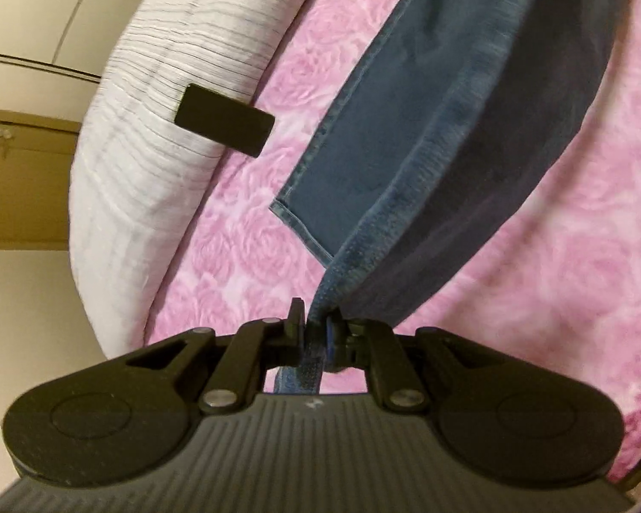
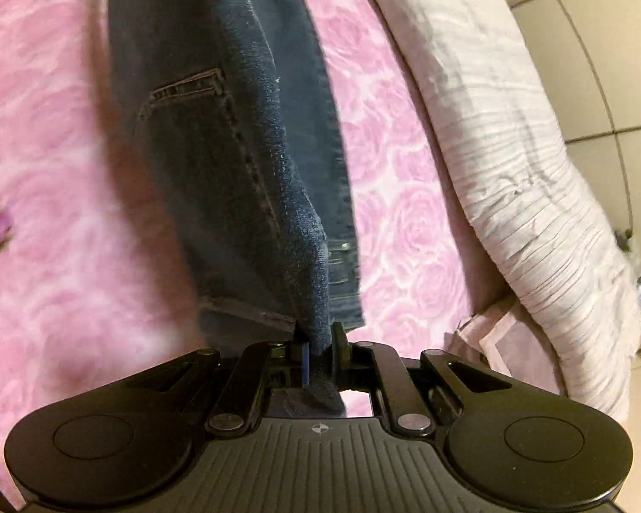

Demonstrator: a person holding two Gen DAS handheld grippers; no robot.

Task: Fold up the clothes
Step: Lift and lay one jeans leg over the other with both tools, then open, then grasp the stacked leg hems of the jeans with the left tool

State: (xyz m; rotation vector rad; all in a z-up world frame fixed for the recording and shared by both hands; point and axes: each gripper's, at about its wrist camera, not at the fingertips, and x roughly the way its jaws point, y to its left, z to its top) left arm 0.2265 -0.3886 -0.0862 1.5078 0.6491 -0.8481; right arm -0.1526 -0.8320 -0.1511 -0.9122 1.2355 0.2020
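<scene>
Dark blue jeans point(image 1: 427, 128), pinched at two points by my grippers, hanging stretched over the bed. Left wrist view: lighter inside face, stitched hem corner, fabric edge taut. Right wrist view: back pocket point(image 2: 192, 128) with contrast stitching, rivets near the waistband.

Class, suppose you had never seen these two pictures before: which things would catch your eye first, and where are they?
First, the dark blue jeans hanging over the pink rose-patterned bedspread, pinched at the bottom centre of each view by the left gripper and the right gripper. Next, a small black rectangular object at the edge of the white quilt, upper left in the left wrist view.
</scene>
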